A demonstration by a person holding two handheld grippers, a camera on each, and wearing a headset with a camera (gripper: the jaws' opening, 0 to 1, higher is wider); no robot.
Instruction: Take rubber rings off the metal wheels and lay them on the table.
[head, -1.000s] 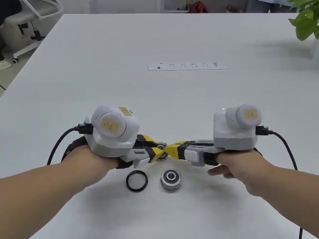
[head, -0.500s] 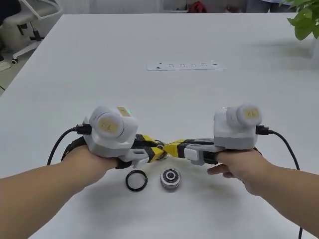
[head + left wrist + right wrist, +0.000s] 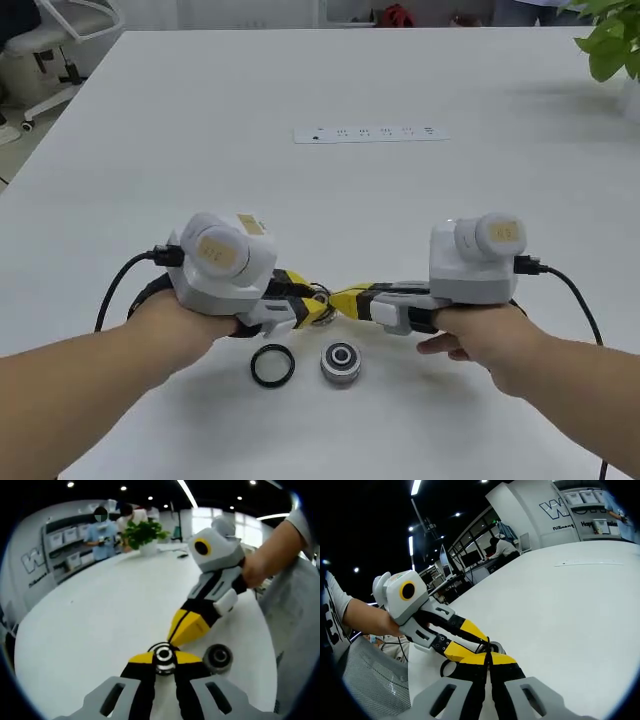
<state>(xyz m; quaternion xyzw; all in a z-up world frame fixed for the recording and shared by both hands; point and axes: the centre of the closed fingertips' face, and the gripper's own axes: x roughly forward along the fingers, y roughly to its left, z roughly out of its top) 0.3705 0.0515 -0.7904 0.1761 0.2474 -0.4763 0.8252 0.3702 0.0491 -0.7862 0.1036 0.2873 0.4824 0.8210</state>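
In the head view my two grippers meet tip to tip above the white table (image 3: 420, 200). My left gripper (image 3: 316, 301) is shut on a small metal wheel (image 3: 163, 653), held between its yellow tips. From the right, my right gripper (image 3: 337, 300) pinches the thin black rubber ring (image 3: 488, 643) at that wheel's rim, jaws shut. Just below the tips, a loose black rubber ring (image 3: 272, 365) lies flat on the table. A second metal wheel (image 3: 341, 361) sits beside it to the right, also seen in the left gripper view (image 3: 218, 657).
A white power strip (image 3: 370, 133) lies across the table's middle, farther back. A green plant (image 3: 612, 42) stands at the far right corner and an office chair (image 3: 55, 40) off the far left edge. Black cables (image 3: 120, 285) trail back from both grippers.
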